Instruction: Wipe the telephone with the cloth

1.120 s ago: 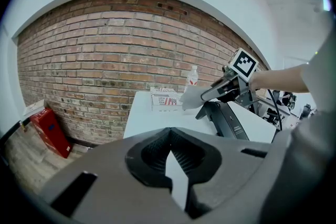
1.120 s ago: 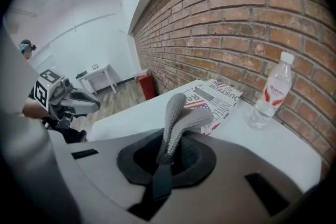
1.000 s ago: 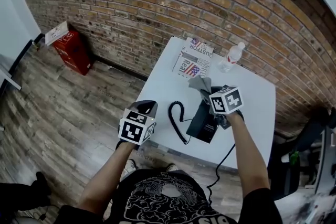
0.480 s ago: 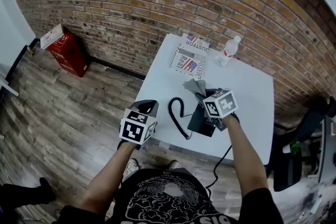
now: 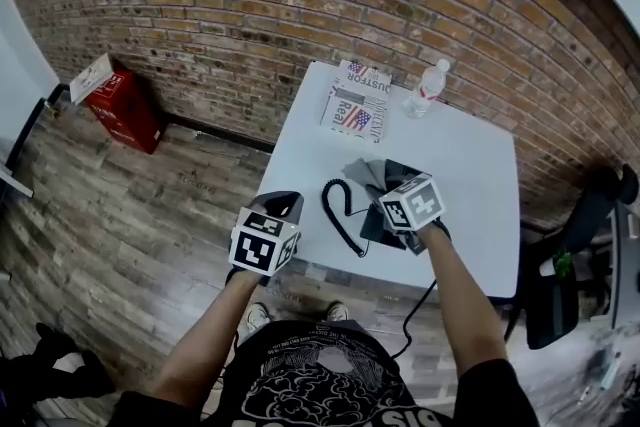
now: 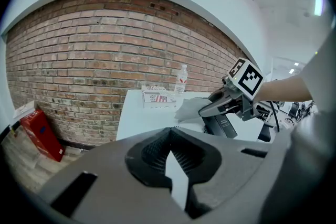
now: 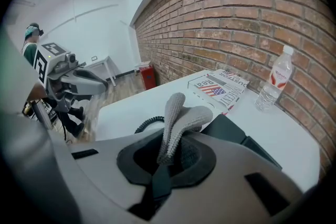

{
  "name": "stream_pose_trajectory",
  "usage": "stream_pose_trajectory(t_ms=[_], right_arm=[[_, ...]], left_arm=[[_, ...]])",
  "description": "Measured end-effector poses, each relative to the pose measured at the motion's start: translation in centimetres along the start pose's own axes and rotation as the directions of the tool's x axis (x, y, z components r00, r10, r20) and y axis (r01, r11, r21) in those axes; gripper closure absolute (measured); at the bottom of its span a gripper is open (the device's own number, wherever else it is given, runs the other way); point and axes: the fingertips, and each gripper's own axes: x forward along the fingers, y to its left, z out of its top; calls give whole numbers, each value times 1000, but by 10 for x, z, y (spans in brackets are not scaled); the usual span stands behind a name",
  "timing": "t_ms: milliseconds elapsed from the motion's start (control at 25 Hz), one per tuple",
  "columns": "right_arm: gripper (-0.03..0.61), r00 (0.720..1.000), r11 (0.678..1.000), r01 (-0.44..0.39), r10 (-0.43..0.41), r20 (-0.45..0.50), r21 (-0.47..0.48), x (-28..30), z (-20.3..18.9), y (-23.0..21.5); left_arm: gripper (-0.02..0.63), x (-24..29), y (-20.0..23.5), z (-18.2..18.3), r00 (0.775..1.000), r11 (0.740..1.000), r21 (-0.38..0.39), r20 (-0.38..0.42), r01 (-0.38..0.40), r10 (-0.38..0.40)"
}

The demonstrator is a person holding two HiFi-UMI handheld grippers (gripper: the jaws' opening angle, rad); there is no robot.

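Note:
A black telephone [image 5: 377, 220] sits near the front of the white table [image 5: 470, 165], with its coiled cord [image 5: 338, 205] trailing to the left. My right gripper [image 5: 380, 183] hovers over the phone's far end, shut on a grey cloth [image 5: 362, 171] that sticks out ahead of the jaws. In the right gripper view the cloth [image 7: 178, 118] stands up between the jaws of my right gripper [image 7: 167, 157], above the telephone [image 7: 239, 136]. My left gripper [image 5: 283, 205] is off the table's front left corner, shut on nothing. My left gripper [image 6: 170, 153] looks toward the cloth [image 6: 189, 109] and phone [image 6: 223, 124].
A folded newspaper [image 5: 355, 105] and a clear water bottle [image 5: 423, 90] stand at the table's far edge by the brick wall. A red box [image 5: 120, 105] sits on the wooden floor at left. A dark chair [image 5: 585, 225] is at right. The phone's cable [image 5: 420, 310] hangs off the front edge.
My right gripper has drawn the cloth toward me and a little left across the telephone. The left gripper has stayed where it was.

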Motion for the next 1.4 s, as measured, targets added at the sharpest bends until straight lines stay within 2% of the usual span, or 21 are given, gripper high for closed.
stream_pose_trajectory(t_ms=[280, 800, 1240, 1400], right_arm=[[568, 1000, 1000, 12, -12, -8, 29, -1, -16, 20], [568, 999, 990, 32, -32, -4, 141, 1, -52, 56], [568, 998, 974, 36, -49, 50, 225, 3, -67, 72], [568, 991, 964, 39, -72, 116, 265, -9, -55, 70]], left_arm=[[607, -8, -4, -3, 999, 999, 23, -3, 32, -32], [607, -21, -15, -26, 993, 992, 72, -58, 106, -102], [607, -16, -23, -39, 985, 983, 102, -102, 150, -140], [607, -11, -27, -32, 985, 983, 102, -96, 150, -141]])
